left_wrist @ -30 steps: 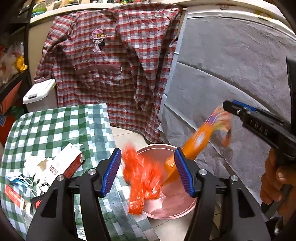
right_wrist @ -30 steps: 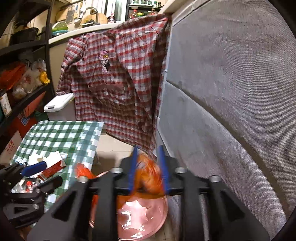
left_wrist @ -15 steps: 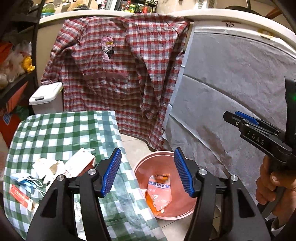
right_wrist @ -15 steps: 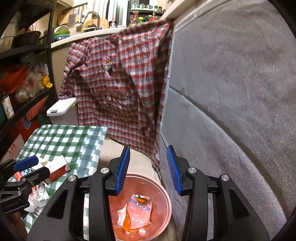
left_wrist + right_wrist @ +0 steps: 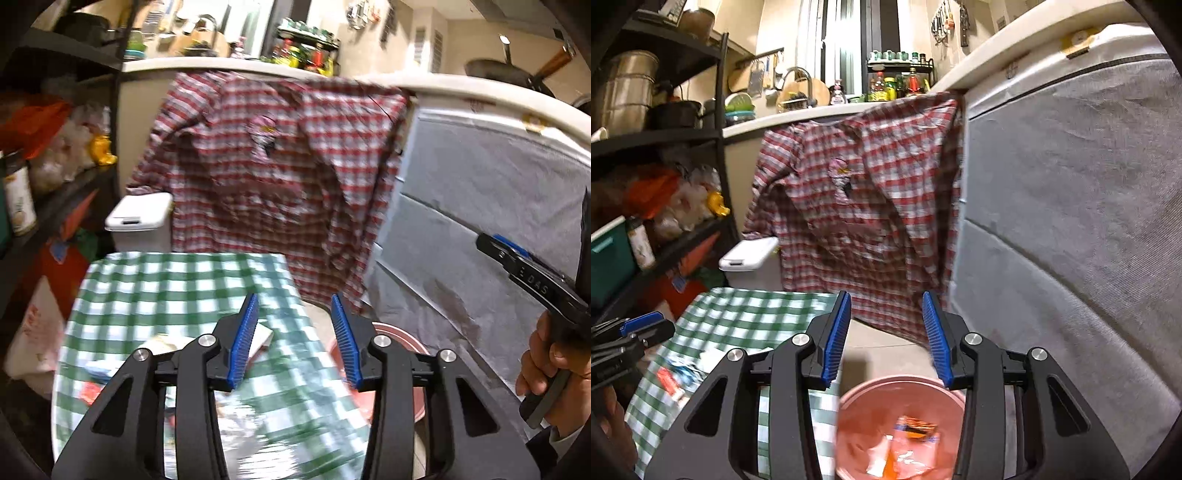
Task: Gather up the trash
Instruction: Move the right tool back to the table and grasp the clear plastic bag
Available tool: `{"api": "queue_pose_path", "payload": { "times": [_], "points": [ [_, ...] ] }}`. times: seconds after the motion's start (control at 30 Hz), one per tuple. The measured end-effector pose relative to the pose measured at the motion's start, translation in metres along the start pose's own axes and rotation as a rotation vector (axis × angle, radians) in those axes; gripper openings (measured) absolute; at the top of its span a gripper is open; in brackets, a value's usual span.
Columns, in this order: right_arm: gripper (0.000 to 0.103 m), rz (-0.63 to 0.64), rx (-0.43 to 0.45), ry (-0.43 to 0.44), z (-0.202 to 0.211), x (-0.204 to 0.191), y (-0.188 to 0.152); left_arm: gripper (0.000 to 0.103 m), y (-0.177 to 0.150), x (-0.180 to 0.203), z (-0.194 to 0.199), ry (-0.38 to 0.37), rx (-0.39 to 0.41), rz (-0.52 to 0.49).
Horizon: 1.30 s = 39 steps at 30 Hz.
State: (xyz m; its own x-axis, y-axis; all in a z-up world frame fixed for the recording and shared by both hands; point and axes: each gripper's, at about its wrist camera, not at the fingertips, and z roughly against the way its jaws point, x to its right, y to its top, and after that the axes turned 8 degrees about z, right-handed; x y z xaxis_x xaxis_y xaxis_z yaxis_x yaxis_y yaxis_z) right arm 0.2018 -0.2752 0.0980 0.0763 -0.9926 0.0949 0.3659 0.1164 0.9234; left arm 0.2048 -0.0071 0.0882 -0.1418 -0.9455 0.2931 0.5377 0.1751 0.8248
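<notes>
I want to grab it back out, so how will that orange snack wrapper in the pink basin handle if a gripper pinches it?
The orange snack wrapper lies crumpled and flat in the pink basin, so it is probably floppy and very light. Its glossy film may slip between the fingers. It looks unlikely to roll.

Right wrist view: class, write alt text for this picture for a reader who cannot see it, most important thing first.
The open, empty right gripper hangs above a pink basin on the floor that holds an orange snack wrapper. To its left is a green checked tablecloth with blurred litter, and the left gripper at the edge. A red plaid shirt hangs behind.
</notes>
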Motion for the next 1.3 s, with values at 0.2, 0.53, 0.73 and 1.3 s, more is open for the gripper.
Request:
{"api": "queue_pose_path", "payload": {
  "times": [0.2, 0.53, 0.73, 1.3],
  "points": [
    [0.030, -0.007, 0.019, 0.051, 0.005, -0.029, -0.001, 0.037, 0.010, -0.056, 0.037, 0.074, 0.060, 0.041],
    [0.016, 0.015, 0.002, 0.239, 0.012, -0.082, 0.000, 0.037, 0.035, -0.120, 0.091, 0.172, 0.107, 0.042],
    [0.016, 0.044, -0.047, 0.409, 0.010, -0.123, -0.012, 0.029, 0.009, -0.160, 0.084, 0.199, 0.063, 0.138],
    [0.016, 0.268, -0.250, 0.654, -0.036, -0.227, -0.084, 0.028, -0.016, -0.208, 0.028, 0.263, -0.073, 0.074]
  ]
}}
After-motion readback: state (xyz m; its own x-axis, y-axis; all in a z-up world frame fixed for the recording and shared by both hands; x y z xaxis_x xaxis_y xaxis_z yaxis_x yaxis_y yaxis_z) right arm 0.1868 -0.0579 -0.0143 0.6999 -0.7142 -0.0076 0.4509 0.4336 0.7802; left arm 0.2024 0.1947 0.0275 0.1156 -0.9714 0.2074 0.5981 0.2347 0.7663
